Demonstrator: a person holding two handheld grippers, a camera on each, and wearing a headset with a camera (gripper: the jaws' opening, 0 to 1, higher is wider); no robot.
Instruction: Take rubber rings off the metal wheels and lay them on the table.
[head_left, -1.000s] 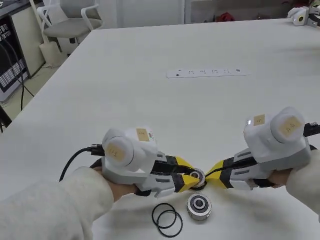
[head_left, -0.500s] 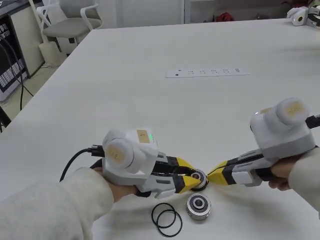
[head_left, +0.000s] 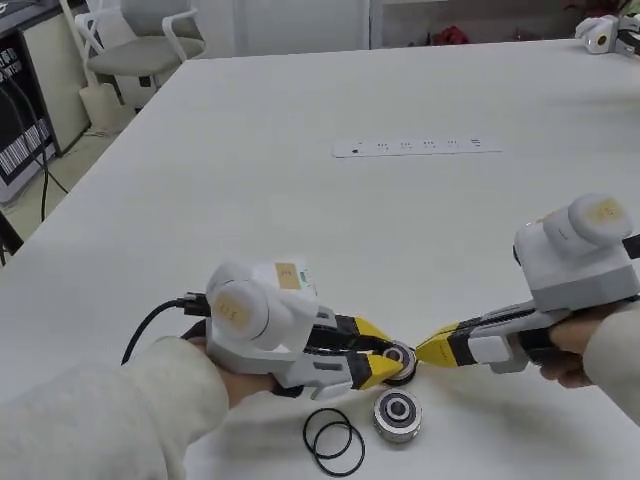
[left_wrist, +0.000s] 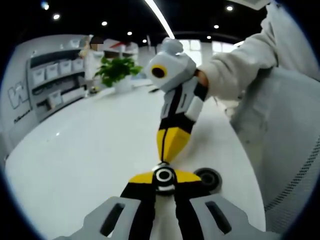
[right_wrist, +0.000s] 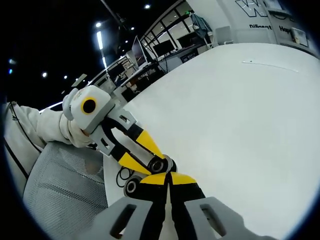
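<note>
My left gripper (head_left: 386, 361) is shut on a small metal wheel (head_left: 400, 356), held just above the white table (head_left: 300, 220). In the left gripper view the wheel (left_wrist: 164, 175) sits between the yellow tips. My right gripper (head_left: 423, 350) comes in from the right, its jaws together and its tips against the wheel's rim (right_wrist: 159, 164). Whether they pinch a rubber ring I cannot tell. A second wheel (head_left: 397, 413) lies flat on the table below. Two black rubber rings (head_left: 335, 440) lie overlapping to its left.
A white power strip (head_left: 415, 146) lies mid-table. An office chair (head_left: 140, 40) stands beyond the far left corner. The left gripper's black cable (head_left: 150, 318) trails off to the left. Bare tabletop stretches beyond both grippers.
The right gripper's body has swung out to the right and tilted while its tips stay at the held wheel. The left gripper, the second wheel and the rings have not moved.
</note>
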